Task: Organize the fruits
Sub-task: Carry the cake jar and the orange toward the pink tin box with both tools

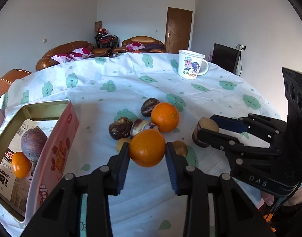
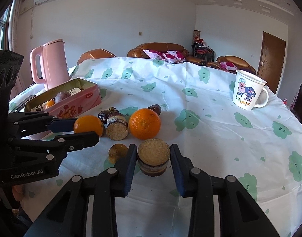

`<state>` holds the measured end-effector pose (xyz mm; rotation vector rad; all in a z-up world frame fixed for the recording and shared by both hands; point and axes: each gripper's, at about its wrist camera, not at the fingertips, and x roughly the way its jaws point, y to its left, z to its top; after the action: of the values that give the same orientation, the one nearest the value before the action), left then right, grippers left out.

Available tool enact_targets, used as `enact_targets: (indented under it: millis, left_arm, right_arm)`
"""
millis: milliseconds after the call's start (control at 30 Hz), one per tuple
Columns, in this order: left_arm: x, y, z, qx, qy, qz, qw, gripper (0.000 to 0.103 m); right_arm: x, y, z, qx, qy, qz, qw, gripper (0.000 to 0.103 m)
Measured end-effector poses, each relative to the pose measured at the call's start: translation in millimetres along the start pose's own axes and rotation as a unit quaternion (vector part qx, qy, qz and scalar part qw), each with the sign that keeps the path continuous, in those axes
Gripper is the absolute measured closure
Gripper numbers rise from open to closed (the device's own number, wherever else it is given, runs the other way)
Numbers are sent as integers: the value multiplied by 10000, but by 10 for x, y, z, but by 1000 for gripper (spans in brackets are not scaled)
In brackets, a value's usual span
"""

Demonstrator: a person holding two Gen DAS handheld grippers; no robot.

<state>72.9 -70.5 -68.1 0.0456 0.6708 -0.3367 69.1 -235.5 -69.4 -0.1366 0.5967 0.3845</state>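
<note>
The left gripper (image 1: 147, 154) has its jaws closed tight on a round orange fruit (image 1: 147, 148), one blue pad on each side of it. I think it holds the orange by its fat middle so it will not slip on the way to the box. The right gripper (image 2: 153, 158) has its jaws closed almost all the way around a short brown chunk with a pale grainy cut top (image 2: 153, 159). The left pad touches it. On the right side I cannot tell if the pad presses or just sits beside it.

Both fruits are low over the counter (image 2: 220, 138), which has a white cloth with green cloud faces. I cannot tell if they are lifted or resting on it.

The open pink metal box with strawberries on its side (image 1: 58, 150) sits at about nine o'clock from the held orange, just beside the left gripper. It already has a small orange and a purple round thing inside. I think the fruits belong there.

A little pile lies at twelve o'clock, right behind the held orange: a second orange (image 1: 165, 117), some dark brown lumps and another cut chunk. Two small yellow-brown fruits sit close to the left jaws, so they could get bumped. A white mug with a cartoon picture (image 1: 190, 64) stands far off at one o'clock. A pink kettle (image 2: 50, 63) stands behind the box.
</note>
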Motion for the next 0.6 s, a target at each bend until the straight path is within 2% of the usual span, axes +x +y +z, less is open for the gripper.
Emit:
enact_targets:
  millis: [233,600]
  left_arm:
    - [-115,-26,-9,67,-349,158,9992,65]
    - [-228,-46,-29,123,-691,364,9969,65]
  right_arm:
    - [-101,3,-18,2,-342,-13,9994,67]
    - [-188,-5,-47,12,-609,-23,9981,67]
